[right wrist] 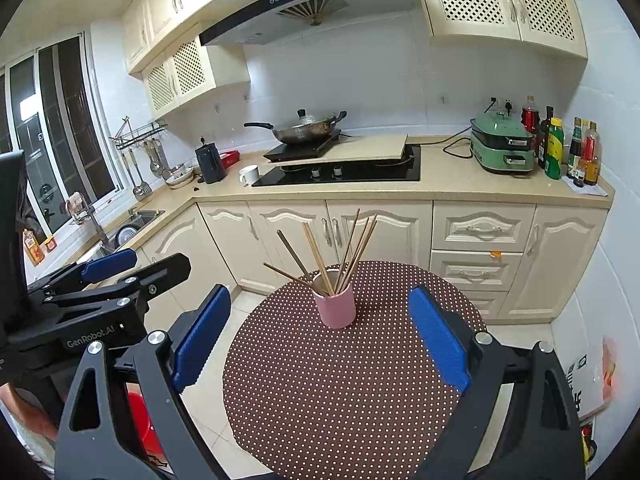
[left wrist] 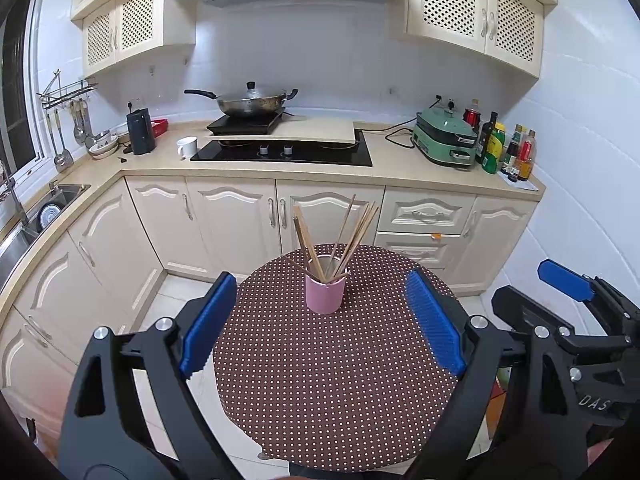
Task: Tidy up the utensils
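While both grippers hang back at the near edge of the table (left wrist: 340, 400), the chopsticks (left wrist: 340, 236) already stand bunched in the pink cup (left wrist: 325, 294), tips down, tops fanned out. Cup sits upright on the far half of the dotted table, centred between each gripper's fingers but well apart from them.

Left gripper (left wrist: 324, 324): jaws wide, nothing between them. Right gripper (right wrist: 320, 336): jaws wide too, empty. Neither touches cup or sticks.

Step, as a judgement: looks like the end of the job, or a pause after loading the cup. No loose utensils show on the table in either view. If anything is left, it is tidying the fan, since one stick (right wrist: 286, 274) leans low over the cup's left rim. The next move would call for a narrow, careful pinch high on that stick without tipping the cup, maybe the other gripper steadying it.

View differences: left wrist shows the right gripper from the side at the right edge, one blue pad (left wrist: 564, 280) up. Right wrist shows the left gripper's side at the left edge with its printed label, plus a red thing (right wrist: 140, 420) under the table, the window (right wrist: 60, 128) and a printed sheet (right wrist: 592, 380) low on the right. The low-leaning stick reads clearer from the right wrist.
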`<state>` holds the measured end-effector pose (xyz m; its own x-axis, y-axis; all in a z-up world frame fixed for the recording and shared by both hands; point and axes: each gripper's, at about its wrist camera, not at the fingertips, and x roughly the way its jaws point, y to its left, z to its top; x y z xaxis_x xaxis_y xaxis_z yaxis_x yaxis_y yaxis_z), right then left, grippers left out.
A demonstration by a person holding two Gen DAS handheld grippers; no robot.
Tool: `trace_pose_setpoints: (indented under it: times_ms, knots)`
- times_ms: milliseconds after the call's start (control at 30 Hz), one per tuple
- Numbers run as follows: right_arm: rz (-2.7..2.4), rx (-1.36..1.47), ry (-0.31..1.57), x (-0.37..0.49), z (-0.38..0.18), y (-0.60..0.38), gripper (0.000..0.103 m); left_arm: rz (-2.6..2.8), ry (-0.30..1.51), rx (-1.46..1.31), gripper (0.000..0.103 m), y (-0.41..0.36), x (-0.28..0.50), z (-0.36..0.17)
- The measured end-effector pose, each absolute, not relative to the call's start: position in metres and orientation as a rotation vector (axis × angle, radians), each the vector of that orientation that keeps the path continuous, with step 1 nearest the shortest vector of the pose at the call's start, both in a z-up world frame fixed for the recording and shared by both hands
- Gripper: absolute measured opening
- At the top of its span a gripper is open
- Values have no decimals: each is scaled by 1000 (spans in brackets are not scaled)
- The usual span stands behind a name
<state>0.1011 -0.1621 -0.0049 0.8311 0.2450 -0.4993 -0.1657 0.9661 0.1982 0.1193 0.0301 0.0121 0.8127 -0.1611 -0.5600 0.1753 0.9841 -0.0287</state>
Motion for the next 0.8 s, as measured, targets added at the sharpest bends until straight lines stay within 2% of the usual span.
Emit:
trace_pose_setpoints:
  times_ms: [800]
  knots:
    - [218, 182, 546, 100, -4, -164, 87, -197, 587, 29, 88, 30, 117, 15]
